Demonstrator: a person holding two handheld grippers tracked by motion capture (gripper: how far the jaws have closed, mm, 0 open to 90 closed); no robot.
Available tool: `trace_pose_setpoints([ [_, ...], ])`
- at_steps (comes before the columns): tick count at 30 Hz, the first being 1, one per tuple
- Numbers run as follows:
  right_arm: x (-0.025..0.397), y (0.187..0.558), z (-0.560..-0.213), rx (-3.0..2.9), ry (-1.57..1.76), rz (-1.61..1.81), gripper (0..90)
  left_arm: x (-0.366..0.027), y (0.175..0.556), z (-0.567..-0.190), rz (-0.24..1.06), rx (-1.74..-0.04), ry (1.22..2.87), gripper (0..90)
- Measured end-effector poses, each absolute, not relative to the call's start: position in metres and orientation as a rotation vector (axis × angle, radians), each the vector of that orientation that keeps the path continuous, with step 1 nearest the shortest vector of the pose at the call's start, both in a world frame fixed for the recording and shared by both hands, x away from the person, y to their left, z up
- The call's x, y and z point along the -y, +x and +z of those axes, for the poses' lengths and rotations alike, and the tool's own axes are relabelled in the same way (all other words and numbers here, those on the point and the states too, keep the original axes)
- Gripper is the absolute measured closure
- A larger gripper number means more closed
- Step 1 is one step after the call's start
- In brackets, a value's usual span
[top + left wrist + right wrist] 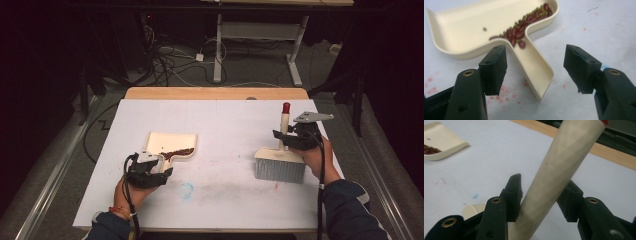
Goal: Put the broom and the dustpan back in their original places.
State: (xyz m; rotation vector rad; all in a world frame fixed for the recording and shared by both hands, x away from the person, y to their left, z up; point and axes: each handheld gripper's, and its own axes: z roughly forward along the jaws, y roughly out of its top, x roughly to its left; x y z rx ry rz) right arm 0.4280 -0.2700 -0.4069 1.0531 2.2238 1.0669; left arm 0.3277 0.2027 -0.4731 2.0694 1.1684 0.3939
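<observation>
Dustpan (474, 27) handle between left gripper (535, 66) jaws, seemingly ungripped

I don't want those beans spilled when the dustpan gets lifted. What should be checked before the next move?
1. Left gripper open: ok.
2. Dustpan handle between the jaws: ok, untouched on both sides.
3. Beans inside the dustpan: ok, piled by the rim near the handle.
4. Right gripper clamped on the brush handle: ok.
5. Brush bristles down on the table, clear of the dustpan: ok.
6. Stray beans on the table: cannot tell.
</observation>
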Motion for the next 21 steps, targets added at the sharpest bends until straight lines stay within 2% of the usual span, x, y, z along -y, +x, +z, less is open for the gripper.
trace_pose_setpoints([
  [2, 0.269, 0.433, -0.41, -2.218, 1.078, 1.035, 56.5, -0.207, 0.322, -0.471, 0.423, -1.104, 2.066, 34.5],
  [3, 0.268, 0.435, -0.412, -2.22, 1.091, 1.023, 56.2, -0.208, 0.319, -0.47, 0.45, -1.086, 2.067, 29.1],
  [9, 0.264, 0.449, -0.421, -2.204, 1.148, 0.968, 55.7, -0.216, 0.305, -0.466, 0.53, -1.003, 2.065, 21.4],
  [21, 0.255, 0.461, -0.425, -2.099, 1.174, 0.93, 51.4, -0.213, 0.287, -0.469, 0.559, -0.915, 2.092, 20.1],
])
